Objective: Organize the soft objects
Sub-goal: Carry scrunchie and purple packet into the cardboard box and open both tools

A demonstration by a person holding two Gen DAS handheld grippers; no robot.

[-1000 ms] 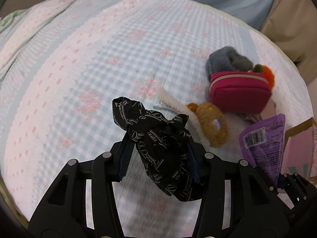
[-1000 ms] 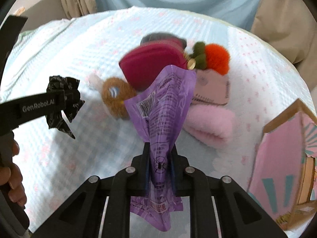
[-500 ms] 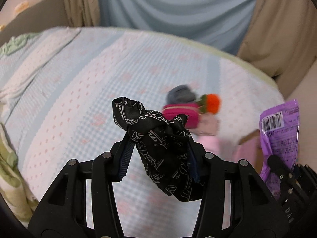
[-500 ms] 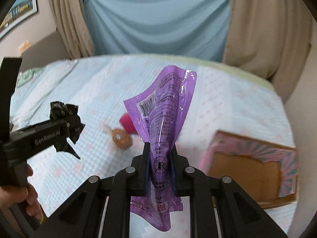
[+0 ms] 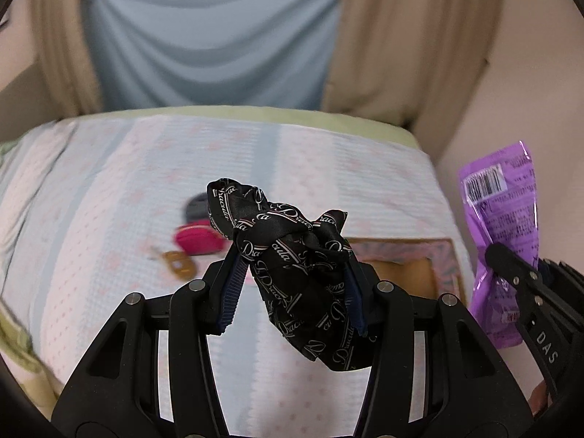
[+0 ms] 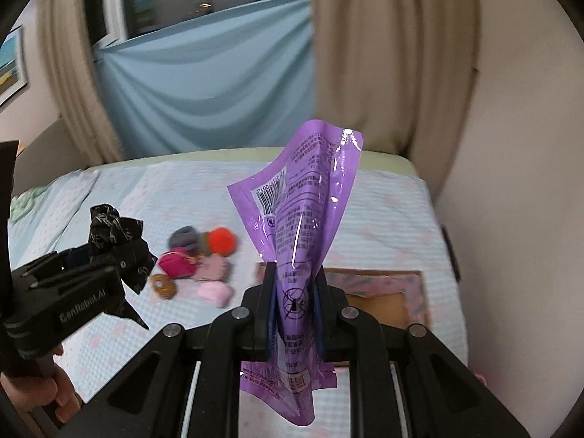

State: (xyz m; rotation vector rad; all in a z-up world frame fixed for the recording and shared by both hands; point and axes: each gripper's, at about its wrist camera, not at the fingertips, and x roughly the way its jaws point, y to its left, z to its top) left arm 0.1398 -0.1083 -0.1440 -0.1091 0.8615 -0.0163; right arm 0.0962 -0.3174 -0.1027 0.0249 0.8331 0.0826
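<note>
- The left gripper (image 5: 292, 277) pinches a crumpled black satin scarf (image 5: 292, 255) printed with white script; the cloth bulges above the blue pads and hangs below them, clear of the bed.
- From the right wrist view the same left gripper (image 6: 109, 255) shows at the left edge with the black satin scarf (image 6: 113, 230) bunched at its tip, and a person's hand (image 6: 36, 390) wraps its handle.
- The right gripper (image 6: 295, 292) is pressed nearly together on a purple plastic packet (image 6: 303, 219); the packet stands up tall from the pads, barcode and small print facing the camera, its lower end trailing below them.
- In the left wrist view that purple plastic packet (image 5: 500, 226) rises at the right edge, held in the right gripper (image 5: 511, 273).
- Both held things are up in the air above a bed (image 6: 383, 219) covered in pale blue and pink checked fabric.
- On the bed lies a cluster of small soft things: a magenta pouch (image 6: 175, 264), a grey knitted piece (image 6: 184, 237), an orange pom-pom (image 6: 221, 241), a brown plush ring (image 6: 164, 284) and pink fuzzy pieces (image 6: 215, 284), all close together.
- An open cardboard box (image 6: 394, 292) with a pink patterned rim sits on the bed to the right of the cluster, apart from it.
- Behind the bed hang a blue sheet (image 6: 204, 84) and beige curtains (image 6: 394, 54).
</note>
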